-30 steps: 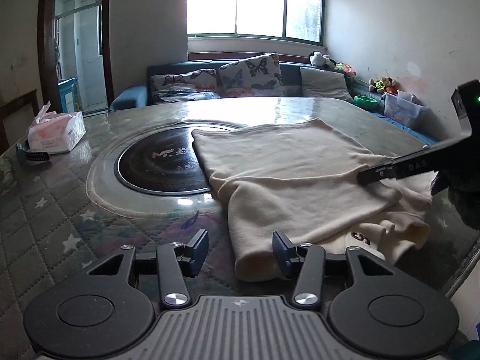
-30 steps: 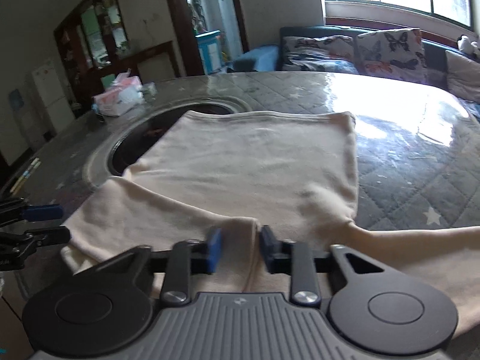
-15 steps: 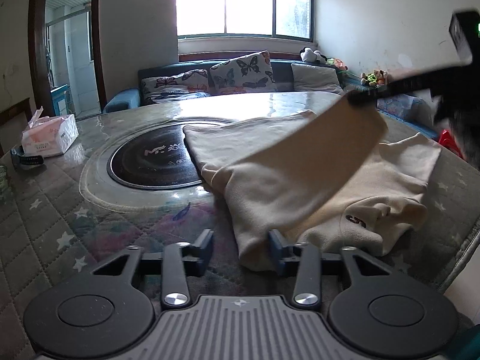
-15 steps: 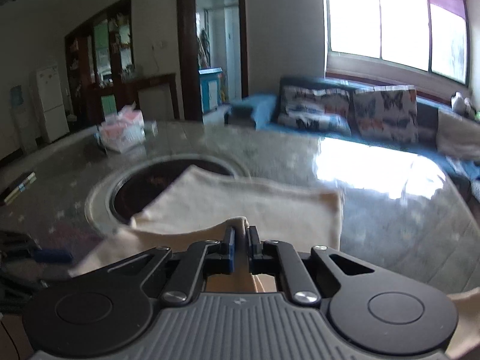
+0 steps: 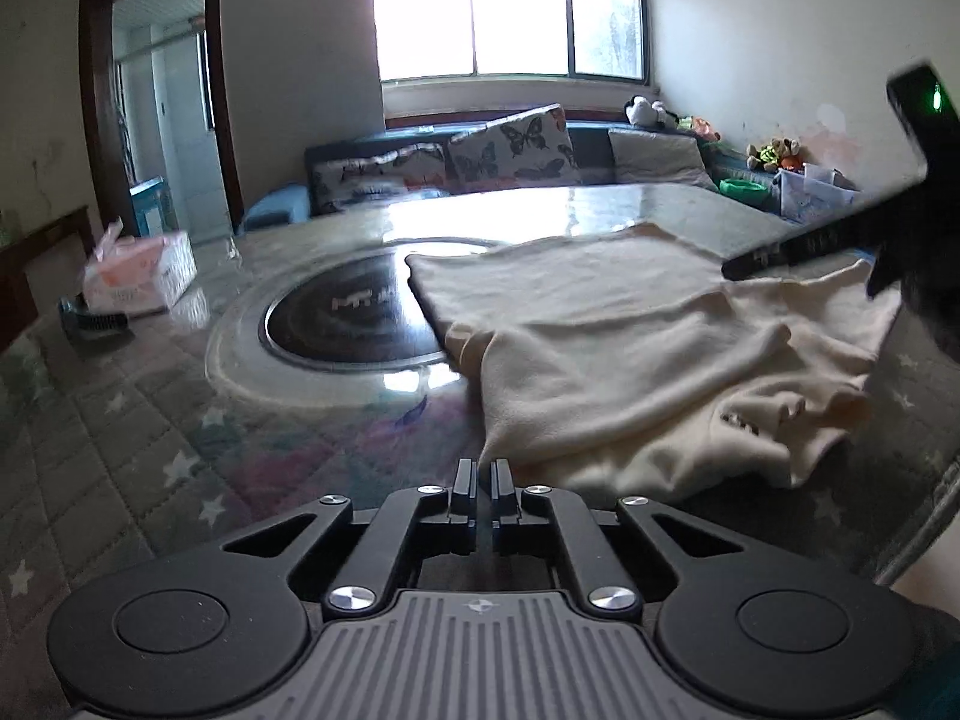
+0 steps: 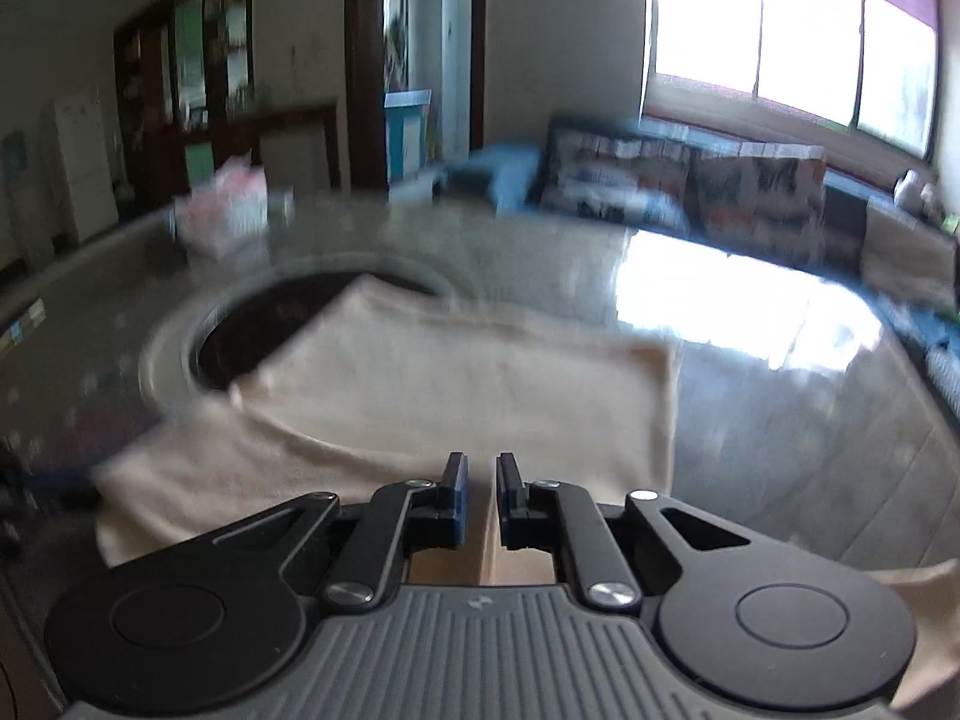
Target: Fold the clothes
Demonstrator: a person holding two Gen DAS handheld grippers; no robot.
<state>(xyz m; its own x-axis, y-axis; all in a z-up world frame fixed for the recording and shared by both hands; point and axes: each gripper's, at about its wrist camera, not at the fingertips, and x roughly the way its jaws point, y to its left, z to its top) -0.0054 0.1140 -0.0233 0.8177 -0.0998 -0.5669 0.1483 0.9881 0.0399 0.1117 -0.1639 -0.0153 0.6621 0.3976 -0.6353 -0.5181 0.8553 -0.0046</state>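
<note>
A cream garment [image 5: 630, 348] lies partly folded on the round glass-topped table, one edge over the dark centre disc. My left gripper [image 5: 483, 471] is shut on the garment's near corner, which runs into the jaws. My right gripper [image 6: 480, 471] has its jaws close together with a fold of the cream garment [image 6: 456, 384] between them; the view is blurred. The right gripper also shows in the left wrist view [image 5: 840, 240], above the garment's right side.
A dark round disc [image 5: 354, 318] sits in the table's centre. A tissue pack [image 5: 141, 279] stands at the far left of the table. A sofa with butterfly cushions [image 5: 510, 150] lies behind the table. The table's edge [image 5: 936, 492] is at the right.
My left gripper has shut on the garment's near corner. My right gripper, which lifted a fold high, has come down toward the garment, and its jaws have parted slightly.
</note>
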